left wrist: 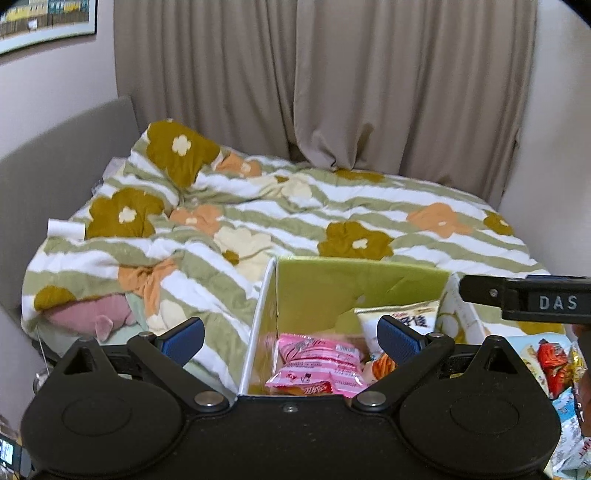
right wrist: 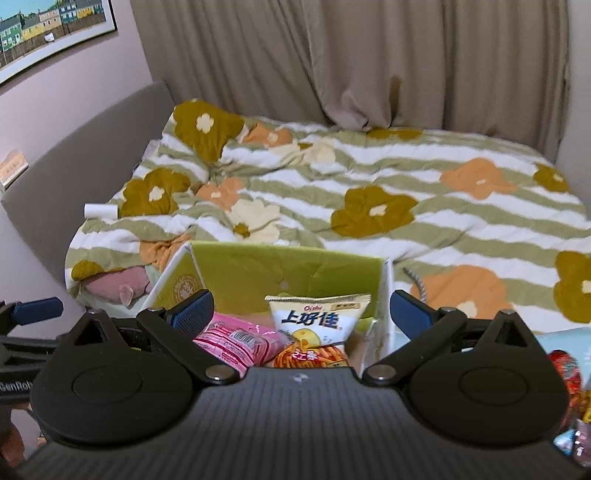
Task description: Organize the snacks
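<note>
An open cardboard box with a green inner lining and white outer walls point(left wrist: 332, 291) point(right wrist: 258, 269) sits at the near edge of the bed, and two snacks lie inside it. A pink plastic snack packet point(left wrist: 317, 365) point(right wrist: 236, 341) lies flat on the box's left side; a pale yellow Oishi crisp bag with blue lettering point(left wrist: 402, 314) point(right wrist: 314, 321) stands upright just beside it, leaning toward the right wall.

The left gripper point(left wrist: 291, 338) hangs over the box's near-left corner with its blue-padded fingers spread wide and nothing between them — one pad outside the left wall, the other over the crisp bag. The right gripper point(right wrist: 301, 308) is likewise released, its fingers straddling the box with the crisp bag between them but untouched.

To the right of the box more loose snack packets point(left wrist: 554, 365) point(right wrist: 565, 369) lie in a heap — red, gold and pale blue wrappers.

Beyond, a quilt with green and white stripes and large flowers point(left wrist: 295, 218) point(right wrist: 369, 184) covers the bed, beige curtains point(left wrist: 332, 81) point(right wrist: 351, 59) hang behind it, and a framed picture of coloured houses point(right wrist: 48, 29) is on the left wall.
</note>
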Demonstrator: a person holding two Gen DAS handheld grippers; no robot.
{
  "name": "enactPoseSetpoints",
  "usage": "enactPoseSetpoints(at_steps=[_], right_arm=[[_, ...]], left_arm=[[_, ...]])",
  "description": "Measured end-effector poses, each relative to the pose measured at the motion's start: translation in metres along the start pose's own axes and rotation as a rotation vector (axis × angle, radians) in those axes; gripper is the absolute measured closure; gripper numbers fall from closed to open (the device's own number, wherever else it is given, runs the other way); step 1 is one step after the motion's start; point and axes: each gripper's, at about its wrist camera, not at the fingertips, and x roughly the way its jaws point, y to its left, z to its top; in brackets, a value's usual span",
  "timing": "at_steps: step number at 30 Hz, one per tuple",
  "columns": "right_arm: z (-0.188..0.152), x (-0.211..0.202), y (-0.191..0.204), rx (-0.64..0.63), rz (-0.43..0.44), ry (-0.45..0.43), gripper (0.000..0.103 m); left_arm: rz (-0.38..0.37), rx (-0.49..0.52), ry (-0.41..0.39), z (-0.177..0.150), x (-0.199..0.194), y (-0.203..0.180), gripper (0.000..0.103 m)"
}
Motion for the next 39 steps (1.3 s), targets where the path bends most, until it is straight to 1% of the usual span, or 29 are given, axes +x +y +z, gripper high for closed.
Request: enactPoseSetpoints(at_steps=[5, 10, 12, 18, 21, 25, 31, 36, 39], right_arm=[[-0.008, -0.037, -0.005, 0.039, -0.044, -0.052, 0.000], [-0.022, -0.072, -0.023, 0.091, -0.099, -0.083, 0.000], [-0.030, -0.085, -0.033, 0.106, -0.114, -0.095, 0.000], [-0.060, -0.130, -0.086, 0.159, -0.175, -0.117, 0.000], [-0.080, -0.152, -0.119, 0.182, -0.203, -0.119, 0.000], [-0.108, -0.174, -0.166, 0.202, -0.226, -0.098, 0.000], [-0.147, -0.200, -0.232, 0.224, -0.208, -0.061, 0.000], [-0.176, -0.209, -0.272, 0.163, -0.197, -0.037, 0.000], [-0.191, -0.209, -0.293, 0.137, -0.172, -0.015, 0.000]], left_arm=[[-0.046, 0.027, -0.047, 0.001, -0.022, -0.009, 0.001], [-0.113, 0.049, -0.062, -0.005, -0.041, -0.028, 0.001], [-0.134, 0.064, -0.056, -0.011, -0.046, -0.039, 0.001], [-0.201, 0.091, -0.014, -0.034, -0.062, -0.083, 0.001], [-0.215, 0.101, 0.005, -0.051, -0.072, -0.112, 0.001], [-0.229, 0.078, 0.061, -0.074, -0.083, -0.152, 0.001], [-0.232, 0.054, 0.129, -0.109, -0.091, -0.211, 0.001], [-0.228, 0.005, 0.172, -0.140, -0.090, -0.250, 0.001], [-0.237, -0.027, 0.219, -0.159, -0.083, -0.271, 0.002]])
